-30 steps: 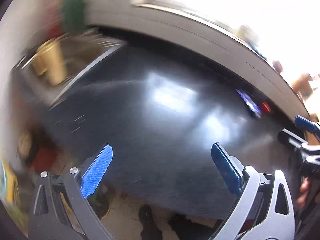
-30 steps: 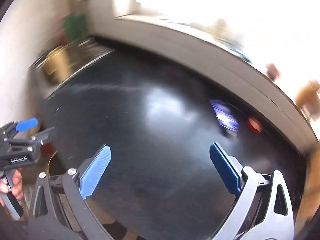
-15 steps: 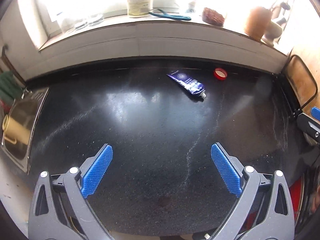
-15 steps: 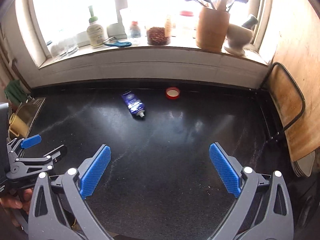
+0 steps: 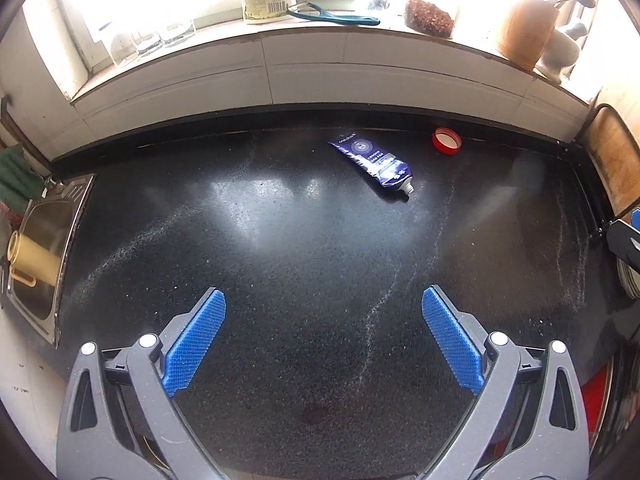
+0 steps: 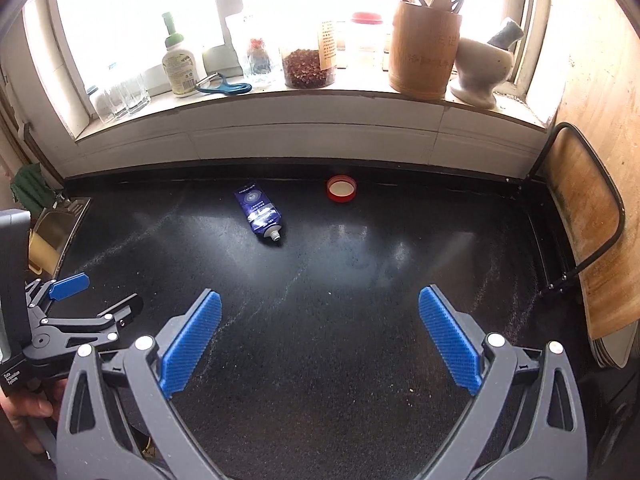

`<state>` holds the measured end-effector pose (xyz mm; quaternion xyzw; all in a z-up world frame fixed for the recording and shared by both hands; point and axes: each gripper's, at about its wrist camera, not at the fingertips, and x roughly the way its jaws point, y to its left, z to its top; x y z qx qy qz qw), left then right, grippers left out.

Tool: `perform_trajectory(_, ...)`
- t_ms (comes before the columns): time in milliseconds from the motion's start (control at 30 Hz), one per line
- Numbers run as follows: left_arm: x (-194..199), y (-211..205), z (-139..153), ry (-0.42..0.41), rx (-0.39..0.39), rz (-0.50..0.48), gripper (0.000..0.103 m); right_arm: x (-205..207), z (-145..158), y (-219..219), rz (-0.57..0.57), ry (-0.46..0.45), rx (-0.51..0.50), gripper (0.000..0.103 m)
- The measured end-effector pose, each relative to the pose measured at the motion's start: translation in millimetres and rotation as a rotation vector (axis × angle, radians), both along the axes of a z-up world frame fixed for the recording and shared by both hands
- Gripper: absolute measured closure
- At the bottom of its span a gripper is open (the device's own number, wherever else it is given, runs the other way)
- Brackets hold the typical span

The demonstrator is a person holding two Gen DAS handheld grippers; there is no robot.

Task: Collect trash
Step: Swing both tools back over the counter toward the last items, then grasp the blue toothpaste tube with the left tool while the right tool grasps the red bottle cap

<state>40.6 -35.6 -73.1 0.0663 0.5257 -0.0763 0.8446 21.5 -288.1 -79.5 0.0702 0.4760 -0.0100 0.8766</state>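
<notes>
A squeezed blue tube (image 5: 372, 158) with no cap lies on the black counter (image 5: 280, 280) near the back; it also shows in the right wrist view (image 6: 260, 217). A red lid (image 5: 446, 141) lies to its right by the back edge, also in the right wrist view (image 6: 341, 188). My left gripper (image 5: 323, 328) is open and empty, over the counter's front half, well short of both. My right gripper (image 6: 319, 326) is open and empty, also near the front. The left gripper also shows at the left edge of the right wrist view (image 6: 96, 300).
A steel sink (image 5: 40, 264) with a beige cup sits at the left. The windowsill (image 6: 280, 92) carries bottles, glasses, a jar, a wooden utensil holder (image 6: 424, 52) and a mortar. A wooden board in a black rack (image 6: 580, 236) stands at the right.
Both views swung from the blurred sink side to face the window squarely. Since half a second ago both grippers have held almost still, open throughout.
</notes>
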Motion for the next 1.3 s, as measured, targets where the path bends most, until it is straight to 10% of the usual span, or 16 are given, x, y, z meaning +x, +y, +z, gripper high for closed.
perform_trajectory(367, 61.3, -40.7, -21.3, 0.035, 0.024, 0.012, 0.007, 64.2, -28.5, -26.8, 0.046, 0.045, 0.026, 0.007)
perform_trajectory(900, 191.2, -107.7, -144.4, 0.234, 0.024, 0.15, 0.008, 194.0, -134.6, -54.3, 0.1, 0.147, 0.039, 0.007)
perform_trajectory(1300, 212.9, -104.5, -158.0, 0.175, 0.019, 0.185, 0.01, 253.0, -202.5, -59.0, 0.117, 0.213, 0.044, 0.017)
